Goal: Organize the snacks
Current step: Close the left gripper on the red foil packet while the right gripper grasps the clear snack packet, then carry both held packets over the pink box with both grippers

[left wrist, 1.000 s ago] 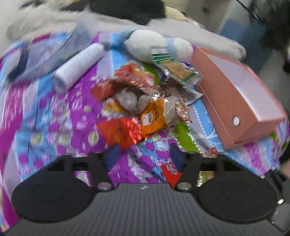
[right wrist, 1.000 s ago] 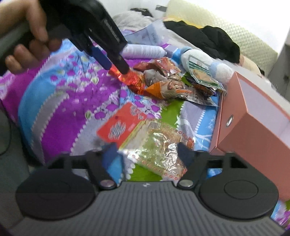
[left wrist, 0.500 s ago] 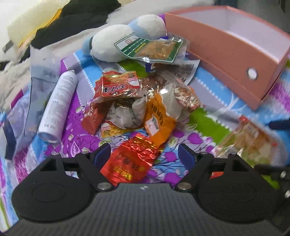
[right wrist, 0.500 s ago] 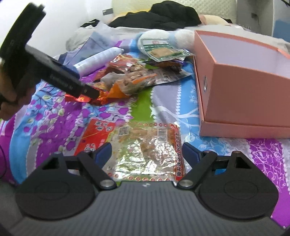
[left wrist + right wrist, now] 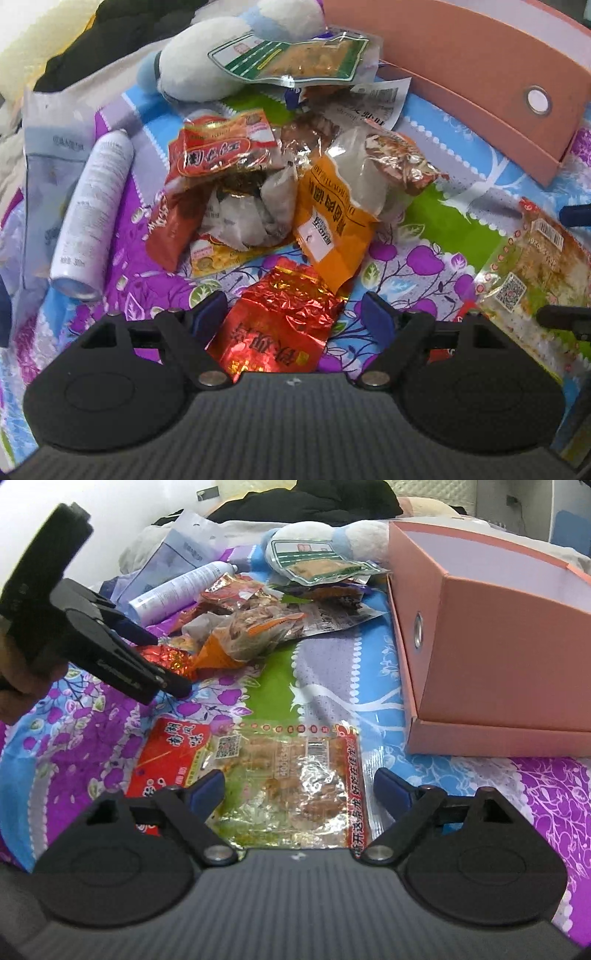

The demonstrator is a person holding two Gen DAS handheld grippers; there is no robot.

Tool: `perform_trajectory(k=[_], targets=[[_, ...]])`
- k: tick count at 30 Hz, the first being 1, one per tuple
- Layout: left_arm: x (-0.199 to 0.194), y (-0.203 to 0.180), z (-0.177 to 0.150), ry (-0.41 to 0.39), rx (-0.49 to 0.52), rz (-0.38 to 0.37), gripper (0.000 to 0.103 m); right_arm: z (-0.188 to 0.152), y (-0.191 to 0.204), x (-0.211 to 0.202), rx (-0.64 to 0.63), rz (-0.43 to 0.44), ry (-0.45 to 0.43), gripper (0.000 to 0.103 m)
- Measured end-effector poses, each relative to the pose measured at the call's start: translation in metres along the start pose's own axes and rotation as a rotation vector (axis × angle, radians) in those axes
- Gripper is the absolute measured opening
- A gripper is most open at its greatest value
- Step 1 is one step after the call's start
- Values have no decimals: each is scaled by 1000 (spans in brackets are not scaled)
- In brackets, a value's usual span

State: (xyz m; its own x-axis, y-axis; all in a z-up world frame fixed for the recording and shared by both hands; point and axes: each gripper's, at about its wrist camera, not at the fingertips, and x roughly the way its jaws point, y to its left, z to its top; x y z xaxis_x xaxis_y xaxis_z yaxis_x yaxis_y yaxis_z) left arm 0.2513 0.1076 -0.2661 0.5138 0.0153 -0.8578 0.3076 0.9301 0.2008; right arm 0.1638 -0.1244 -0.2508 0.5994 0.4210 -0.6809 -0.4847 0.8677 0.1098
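Observation:
A crumpled red foil packet [image 5: 284, 325] lies on the patterned bedspread between the fingers of my left gripper [image 5: 291, 315]. Its jaws are closing, with the pads still clear of the packet. From the right wrist, the left gripper [image 5: 164, 663] straddles that foil packet [image 5: 173, 659]. My right gripper [image 5: 299, 790] hangs over a flat clear packet with a red border [image 5: 291, 775]; its jaws are opening and touch nothing. A heap of snack packets, among them an orange one [image 5: 332, 221], lies beyond. The open pink box [image 5: 498, 657] stands to the right.
A white spray can [image 5: 92, 210] and a clear plastic bag [image 5: 48, 147] lie left of the heap. A white and blue plush toy [image 5: 199, 70] sits behind it under a green-labelled packet [image 5: 295, 59]. Dark clothes lie at the back. A hand [image 5: 22, 686] holds the left gripper.
Both grippers rolled level and sank toward the bedspread. The left one came down around the red foil packet. The right one settled over the flat clear packet with its jaws wider.

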Motion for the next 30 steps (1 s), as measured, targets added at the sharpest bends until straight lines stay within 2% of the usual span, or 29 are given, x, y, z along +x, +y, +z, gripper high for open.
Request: perform_trajectory(k=[5, 9, 12, 21, 23, 28, 30], targets=[[0, 4, -4, -6, -63, -48, 64, 0, 1, 5, -31, 14, 3, 91], [-4, 1, -7, -16, -83, -52, 62, 1, 2, 8, -52, 17, 20, 91], [-9, -1, -11, -25, -116, -62, 62, 2, 1, 9, -60, 21, 30, 86], [-38, -9, -33, -63, -288, -66, 62, 2, 3, 4, -92, 25, 38, 60], [-46, -11, -38, -76, -334, -69, 62, 3, 3, 2, -97, 22, 35, 45], [-70, -19, -48, -123, -432, -60, 62, 5, 2, -3, -98, 14, 24, 33], [-78, -19, -52, -135, -494, -67, 62, 6, 3, -6, -96, 15, 21, 31]])
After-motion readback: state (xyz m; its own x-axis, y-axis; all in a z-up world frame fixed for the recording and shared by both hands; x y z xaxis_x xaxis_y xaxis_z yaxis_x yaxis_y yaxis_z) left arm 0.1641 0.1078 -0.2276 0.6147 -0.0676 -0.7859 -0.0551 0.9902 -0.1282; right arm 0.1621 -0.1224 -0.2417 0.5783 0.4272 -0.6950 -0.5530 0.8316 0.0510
